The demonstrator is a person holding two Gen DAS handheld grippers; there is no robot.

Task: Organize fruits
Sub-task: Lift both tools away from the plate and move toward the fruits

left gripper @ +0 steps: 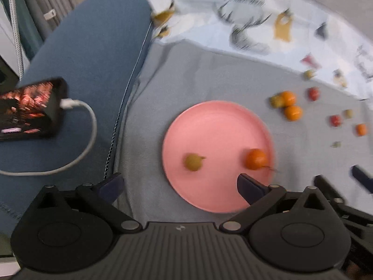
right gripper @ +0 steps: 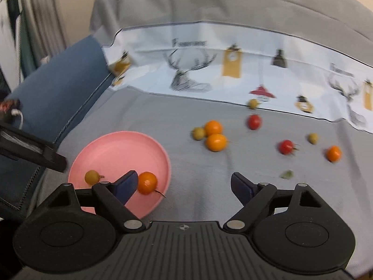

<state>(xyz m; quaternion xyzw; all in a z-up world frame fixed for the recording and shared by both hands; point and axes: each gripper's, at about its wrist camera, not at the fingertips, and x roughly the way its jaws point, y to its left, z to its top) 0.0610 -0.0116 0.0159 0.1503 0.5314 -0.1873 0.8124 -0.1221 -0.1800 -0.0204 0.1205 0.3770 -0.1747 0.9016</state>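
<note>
A pink plate (left gripper: 216,126) (right gripper: 116,149) lies on the grey cloth with a green fruit (left gripper: 193,162) (right gripper: 92,176) and an orange fruit (left gripper: 256,159) (right gripper: 146,182) on it. My left gripper (left gripper: 179,185) hangs open above the plate's near edge, nothing between its fingers. My right gripper (right gripper: 184,185) is open too, over bare cloth just right of the plate, its left finger close to the orange fruit. Loose fruits lie on the cloth beyond: two orange ones (right gripper: 214,135) beside a green one (right gripper: 198,133), red ones (right gripper: 254,121) (right gripper: 286,146), another orange one (right gripper: 333,153).
A phone (left gripper: 30,109) on a white cable rests on the blue cushion (left gripper: 93,46) left of the plate. A printed white cloth (right gripper: 233,70) runs along the back. More green fruits (right gripper: 253,103) (right gripper: 312,138) and a leaf scrap (right gripper: 287,174) lie to the right.
</note>
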